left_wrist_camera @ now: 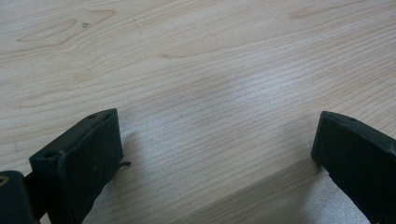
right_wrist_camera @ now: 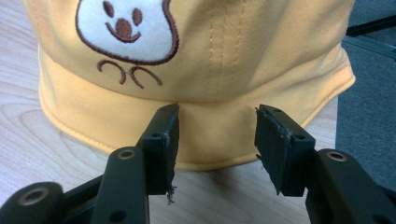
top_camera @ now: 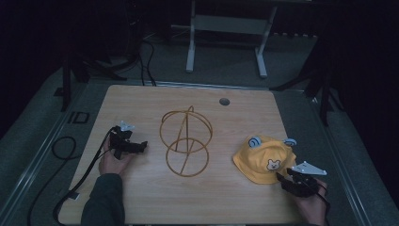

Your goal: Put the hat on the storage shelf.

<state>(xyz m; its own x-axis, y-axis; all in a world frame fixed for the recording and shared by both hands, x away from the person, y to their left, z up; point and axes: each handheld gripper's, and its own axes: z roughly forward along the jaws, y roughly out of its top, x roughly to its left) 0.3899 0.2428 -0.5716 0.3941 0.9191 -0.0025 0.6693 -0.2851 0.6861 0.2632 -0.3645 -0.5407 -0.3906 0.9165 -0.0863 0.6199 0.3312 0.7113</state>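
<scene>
The right claw (right_wrist_camera: 215, 140) hangs released at the brim of the yellow hat (top_camera: 264, 159), apparently lined up to pinch it; the left claw (top_camera: 136, 146), also released, waits beyond the wire stand (top_camera: 186, 141) from the hat, over bare desk (top_camera: 141, 197).

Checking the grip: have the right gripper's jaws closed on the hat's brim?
No, the right gripper has its jaws apart over the yellow hat brim, not pinching it.

Item count on the light wooden table (top_camera: 141, 197):

- One yellow fabric hat with an embroidered bear face (top_camera: 265, 160), at 4 o'clock from the table centre.
- One gold wire-frame stand of crossed hoops (top_camera: 186, 141), at the centre.
- Two black two-jaw grippers: the left gripper (top_camera: 141, 145) at 9 o'clock, the right gripper (top_camera: 282, 180) at 4 o'clock.
- One small round grey grommet (top_camera: 224, 101), at 1 o'clock.
</scene>
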